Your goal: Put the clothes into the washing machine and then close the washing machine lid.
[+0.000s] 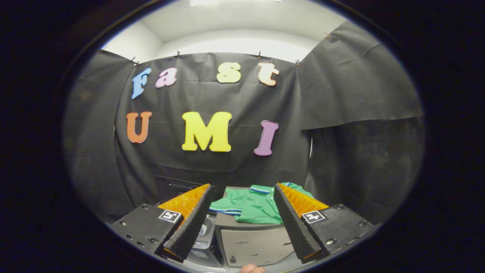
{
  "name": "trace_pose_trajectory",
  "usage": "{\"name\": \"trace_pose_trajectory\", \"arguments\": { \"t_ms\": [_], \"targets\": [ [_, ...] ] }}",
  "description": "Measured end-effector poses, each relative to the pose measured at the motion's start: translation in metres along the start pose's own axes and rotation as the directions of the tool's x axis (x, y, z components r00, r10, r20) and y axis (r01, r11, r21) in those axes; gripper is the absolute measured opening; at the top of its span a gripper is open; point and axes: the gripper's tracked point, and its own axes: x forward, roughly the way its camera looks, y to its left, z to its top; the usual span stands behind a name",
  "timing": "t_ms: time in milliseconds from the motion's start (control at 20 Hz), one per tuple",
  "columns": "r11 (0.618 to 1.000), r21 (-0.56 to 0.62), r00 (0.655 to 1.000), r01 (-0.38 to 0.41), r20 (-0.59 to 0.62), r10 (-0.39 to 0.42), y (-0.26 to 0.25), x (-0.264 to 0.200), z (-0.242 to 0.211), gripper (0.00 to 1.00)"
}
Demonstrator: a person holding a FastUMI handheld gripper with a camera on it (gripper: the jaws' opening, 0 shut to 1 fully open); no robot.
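Right now your gripper (242,223) hangs with its fingers spread wide and empty, and the green shirt (254,206) lies dead ahead at twelve o'clock, draped on the grey box (250,244), its long axis crosswise between the fingertips.

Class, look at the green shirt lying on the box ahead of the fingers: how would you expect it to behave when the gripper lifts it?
The green shirt lies rumpled and draped over the box, so it is probably floppy and would sag when lifted. Thin cloth suggests it is light. The gripper is open, fingers either side; a pinch on one fold may leave the rest trailing.
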Motion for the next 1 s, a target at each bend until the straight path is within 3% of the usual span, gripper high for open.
{"name": "trace_pose_trajectory", "arguments": {
  "t_ms": [300,450,700,1000],
  "targets": [
    [0.998,-0.058,0.996,0.01,-0.093,-0.016,-0.056,0.103,-0.008,1.0],
    [0.998,-0.056,0.98,-0.02,-0.2,0.008,-0.078,0.152,-0.037,1.0],
    [1.0,0.0,0.922,-0.002,-0.386,0.001,-0.111,0.209,-0.1,1.0],
    [1.0,-0.009,0.822,-0.011,-0.569,0.004,-0.115,0.221,-0.154,1.0]
  ]
}}
